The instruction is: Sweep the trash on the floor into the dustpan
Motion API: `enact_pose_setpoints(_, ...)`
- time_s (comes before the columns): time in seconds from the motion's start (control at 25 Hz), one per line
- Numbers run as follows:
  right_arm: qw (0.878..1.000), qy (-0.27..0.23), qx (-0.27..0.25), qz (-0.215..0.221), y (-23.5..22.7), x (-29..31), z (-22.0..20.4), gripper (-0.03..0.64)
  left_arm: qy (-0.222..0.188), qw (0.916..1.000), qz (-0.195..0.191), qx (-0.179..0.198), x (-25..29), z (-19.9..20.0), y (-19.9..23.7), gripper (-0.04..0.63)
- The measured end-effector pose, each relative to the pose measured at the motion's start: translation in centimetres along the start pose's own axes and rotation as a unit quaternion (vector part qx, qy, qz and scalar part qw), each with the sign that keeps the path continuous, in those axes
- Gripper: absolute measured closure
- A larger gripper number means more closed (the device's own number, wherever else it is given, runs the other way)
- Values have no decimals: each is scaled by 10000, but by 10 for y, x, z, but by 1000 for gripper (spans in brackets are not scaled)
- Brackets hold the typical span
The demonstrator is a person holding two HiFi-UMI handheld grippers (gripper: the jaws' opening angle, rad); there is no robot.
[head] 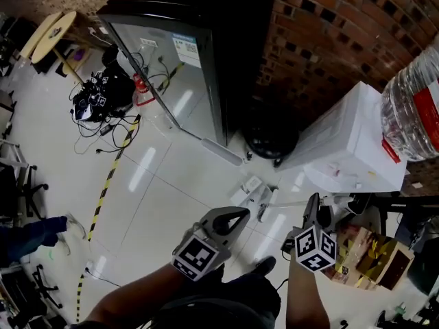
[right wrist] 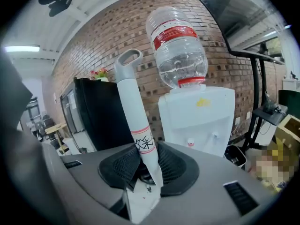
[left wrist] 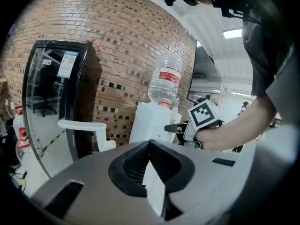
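My right gripper is shut on a white plastic handle. The handle stands up between the black pads and ends in a grey loop. Its lower end is hidden, and I cannot tell which tool it belongs to. My left gripper is held beside it, open, with nothing in the hollow between its pads. Small white scraps lie on the pale tiled floor ahead of both grippers. No dustpan is recognisable in any view.
A glass-door fridge and a brick wall stand ahead. To the right are a white water dispenser with its bottle and a black round bin. Cables and striped tape are on the left, and a cardboard box at right.
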State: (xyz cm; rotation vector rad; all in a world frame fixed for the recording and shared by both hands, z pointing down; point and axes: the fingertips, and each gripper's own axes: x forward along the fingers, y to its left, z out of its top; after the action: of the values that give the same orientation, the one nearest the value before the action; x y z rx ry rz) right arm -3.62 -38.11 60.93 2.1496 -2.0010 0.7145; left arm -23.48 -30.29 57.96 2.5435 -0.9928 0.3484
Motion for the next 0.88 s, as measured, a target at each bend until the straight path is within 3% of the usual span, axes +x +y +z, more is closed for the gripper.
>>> enact_pose_setpoints(0.4,9992,-37,388,-50,19,-25,12,491,-43,9998,-136,117,-9,17,13,581)
enact_pose_setpoints(0.72,9970,-360,478,-501,-54,-88,41,502,58,9978,-625,235,5,24,-40,581)
enact_pose_setpoints(0.88,9965,-813,91,-143,-66,-138,82,503,-35,9959,-773,473,6,41,-78,581)
